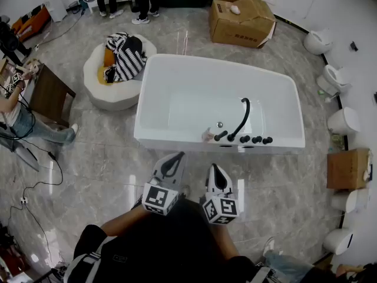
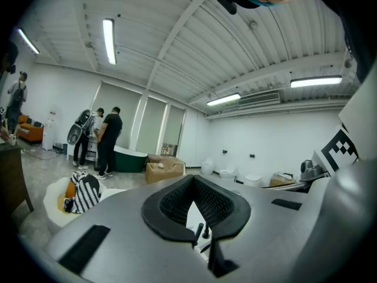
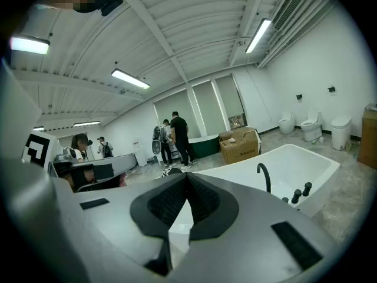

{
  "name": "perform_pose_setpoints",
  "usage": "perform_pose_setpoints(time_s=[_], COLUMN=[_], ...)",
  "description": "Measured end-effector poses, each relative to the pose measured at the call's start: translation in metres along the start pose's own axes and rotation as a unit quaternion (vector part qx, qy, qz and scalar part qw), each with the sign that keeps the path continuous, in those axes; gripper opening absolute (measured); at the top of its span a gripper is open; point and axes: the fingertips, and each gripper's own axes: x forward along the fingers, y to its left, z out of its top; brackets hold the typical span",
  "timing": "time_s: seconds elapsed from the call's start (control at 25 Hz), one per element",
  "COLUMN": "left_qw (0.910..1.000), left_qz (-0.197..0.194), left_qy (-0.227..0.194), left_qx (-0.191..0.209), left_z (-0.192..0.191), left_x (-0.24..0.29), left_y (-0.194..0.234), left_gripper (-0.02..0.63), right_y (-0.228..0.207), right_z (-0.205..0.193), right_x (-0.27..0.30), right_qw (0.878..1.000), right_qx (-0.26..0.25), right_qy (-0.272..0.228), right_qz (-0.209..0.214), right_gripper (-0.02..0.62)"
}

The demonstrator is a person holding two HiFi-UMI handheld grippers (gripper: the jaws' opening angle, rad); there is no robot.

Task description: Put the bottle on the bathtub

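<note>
A white bathtub stands in the middle of the head view, with a black faucet and black knobs on its near rim. A small pale pink object, possibly the bottle, sits on that near rim left of the faucet. My left gripper and right gripper hover side by side just in front of the tub, both shut with nothing between the jaws. The left gripper view shows my left gripper closed. The right gripper view shows my right gripper closed, with the bathtub and faucet beyond.
A round white pouf with a striped cloth lies left of the tub. Cardboard boxes stand behind it, and toilets and another box line the right wall. A wooden table, people and floor cables are at the left.
</note>
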Motion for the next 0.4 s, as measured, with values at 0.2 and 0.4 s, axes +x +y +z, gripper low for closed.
perform_pose_setpoints(time_s=[0.2, 0.4], left_qw=[1.0, 1.0], left_qz=[0.002, 0.0], left_qy=[0.0, 0.003], left_qx=[-0.005, -0.006], left_z=[0.0003, -0.0013], left_x=[-0.0016, -0.0021], left_y=[0.003, 0.005], left_gripper=[0.015, 0.015], right_y=[0.002, 0.0036], right_z=[-0.0007, -0.0008], right_x=[0.0008, 0.0024], right_qw=[1.0, 1.0], right_qx=[-0.006, -0.008], right_qy=[0.001, 0.001], right_qz=[-0.002, -0.005], right_gripper=[0.009, 0.009])
